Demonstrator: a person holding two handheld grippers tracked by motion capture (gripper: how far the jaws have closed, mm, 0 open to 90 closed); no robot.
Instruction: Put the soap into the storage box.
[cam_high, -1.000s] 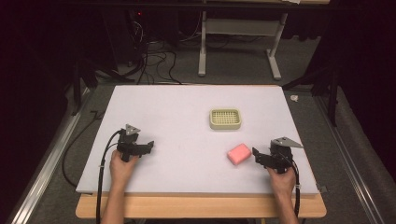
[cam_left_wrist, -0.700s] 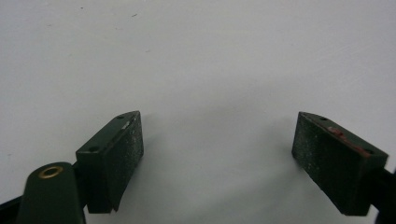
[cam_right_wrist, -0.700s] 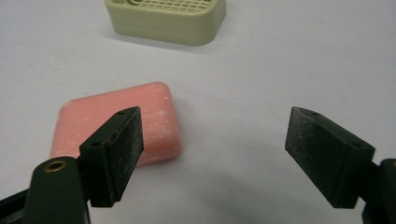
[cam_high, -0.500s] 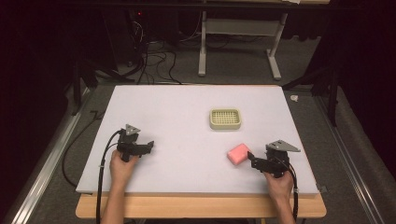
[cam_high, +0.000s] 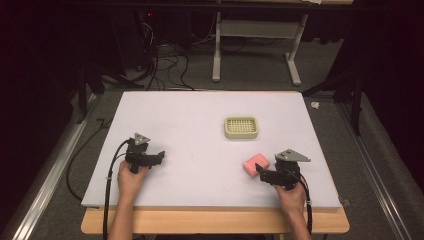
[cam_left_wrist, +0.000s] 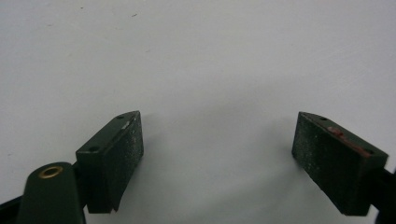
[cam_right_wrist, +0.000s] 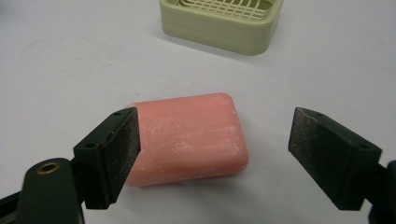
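Pink bar of soap (cam_right_wrist: 191, 137) lies flat on the white counter (cam_high: 200, 150), at about 4 o'clock from the counter's centre, near the person's side. Right tool (cam_right_wrist: 212, 154) is spread wide, jaws empty; the bar sits between them, nearer the jaw on the left of the right gripper view, which looks just beside or touching the bar's edge; cannot tell which. In the high view the right tool (cam_high: 261, 171) points at the soap (cam_high: 255, 164) from about 4 o'clock.

Pale green slotted soap dish (cam_high: 241, 127) stands at 11 o'clock from the bar, apart from it.

Left tool (cam_left_wrist: 217, 149) also spread, nothing between the jaws but bare counter; it rests at about 8 o'clock of the counter (cam_high: 159, 156), well apart from the soap.

Handling, judged: the bar looks stiff, solid and light enough for one tool. Surface appears dry with chalky whitish marks, so moderate grip; rounded corners and a waxy skin could let it squirt out under a hard squeeze. Best hold: across the two long flat sides, mid-length, pads square to the faces, firm but not crushing.
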